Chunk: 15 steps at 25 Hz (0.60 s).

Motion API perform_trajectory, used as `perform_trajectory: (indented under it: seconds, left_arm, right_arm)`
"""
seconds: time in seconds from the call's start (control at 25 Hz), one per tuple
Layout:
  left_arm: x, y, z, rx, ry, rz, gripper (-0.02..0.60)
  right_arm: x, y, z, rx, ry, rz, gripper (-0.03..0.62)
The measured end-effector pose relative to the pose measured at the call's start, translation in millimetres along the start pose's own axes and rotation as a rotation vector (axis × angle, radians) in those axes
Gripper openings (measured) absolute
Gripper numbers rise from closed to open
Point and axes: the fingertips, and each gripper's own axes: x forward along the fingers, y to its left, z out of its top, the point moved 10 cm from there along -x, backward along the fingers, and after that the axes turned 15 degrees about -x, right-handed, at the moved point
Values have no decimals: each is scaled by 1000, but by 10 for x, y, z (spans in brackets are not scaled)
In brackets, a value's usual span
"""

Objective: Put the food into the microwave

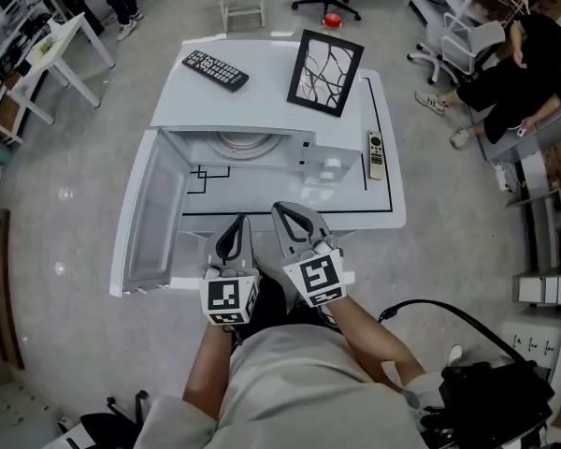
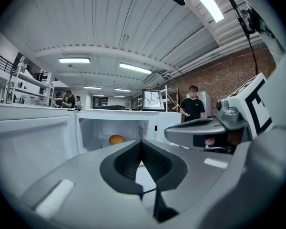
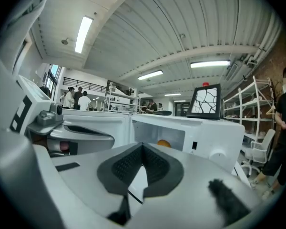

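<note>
Orange and round, the food (image 2: 117,139) sits inside the white microwave (image 1: 262,110), on the cavity floor toward the back. Both gripper views show it through the open front, and in the right gripper view it lies at about 1 o'clock of the closed tips (image 3: 163,142). From the head view the food itself cannot be seen.

The microwave door (image 1: 154,218) is swung out at 9 o'clock of the cavity, standing fully open over the edge of the desk (image 1: 388,215).

The left tongs (image 1: 236,223) and the right tongs (image 1: 286,210) hang side by side at 6 o'clock of the microwave, close to the person's body and apart from the oven. Each pair is pressed narrow, pads together, with nothing between them.

A black remote (image 1: 215,70) and a framed picture (image 1: 324,72) rest on the microwave's top. A slim pale remote (image 1: 377,154) lies at 3 o'clock of the oven.

As I judge it, the main part of the task is done, since the food is already in the chamber and neither pair of tongs carries anything. What seems left, if anything, is closing the door, which would mean reaching out to 9 o'clock and pushing the panel round to the front.
</note>
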Motion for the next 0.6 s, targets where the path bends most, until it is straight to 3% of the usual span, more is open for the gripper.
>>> perform_trajectory:
  seconds: [0.6]
  left_arm:
    - [-52, 6, 71, 22, -5, 4, 8]
  right_arm:
    - [39, 73, 61, -24, -19, 8, 11]
